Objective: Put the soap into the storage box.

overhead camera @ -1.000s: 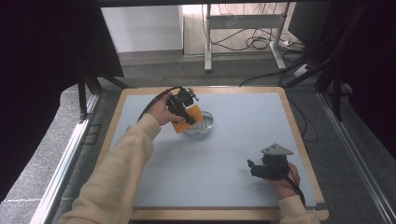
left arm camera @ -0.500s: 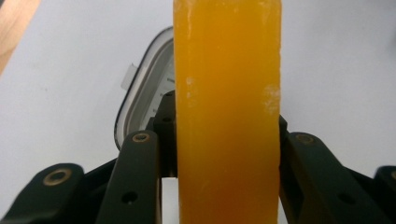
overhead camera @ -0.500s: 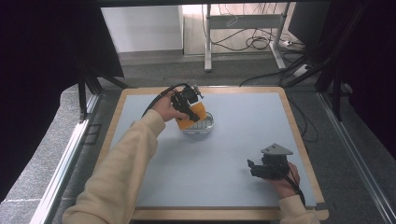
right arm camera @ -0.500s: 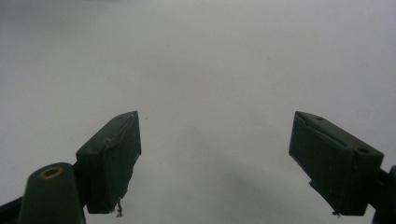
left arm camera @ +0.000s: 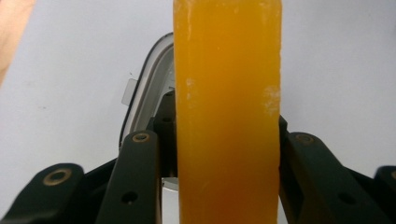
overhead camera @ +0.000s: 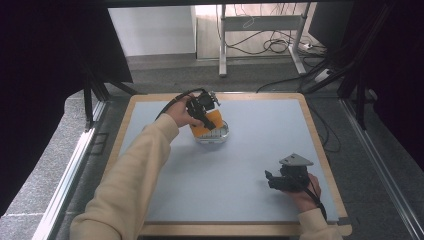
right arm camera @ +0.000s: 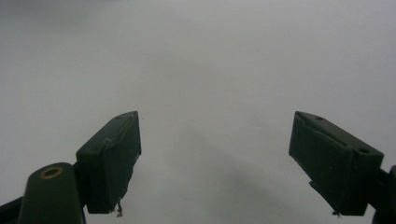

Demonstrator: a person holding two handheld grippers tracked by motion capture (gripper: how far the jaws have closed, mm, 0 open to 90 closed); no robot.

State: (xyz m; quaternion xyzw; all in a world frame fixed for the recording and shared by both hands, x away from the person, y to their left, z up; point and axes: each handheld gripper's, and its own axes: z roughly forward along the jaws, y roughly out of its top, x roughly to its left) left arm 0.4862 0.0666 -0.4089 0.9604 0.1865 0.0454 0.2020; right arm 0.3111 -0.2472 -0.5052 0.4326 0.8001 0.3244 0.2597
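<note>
The left gripper is up at the far left part of the table, clamped on an orange block, and from above the hand and the gripper's black body cover much of that block, so I get just its near face and a bit of the top. In the left gripper view the block runs right up through the middle, its top and bottom both cut off by the frame, with a black jaw pressed flat against each side. Under it sits a pale, shallow tray with a rounded rim; from above the block is over the tray's left part, but whether it touches the tray or hangs just over it I cannot tell from here. In the left gripper view a curve of the tray's rim peeks out to the left of the block, with a small tab on its outer edge, and the rest is behind the block. Over at the near right, the right gripper rests low by the table's edge, its grey three-cornered plate on top, the hand partly cut off at the bottom. Its jaws stand wide apart with nothing between them, just blurry grey tabletop.
</note>
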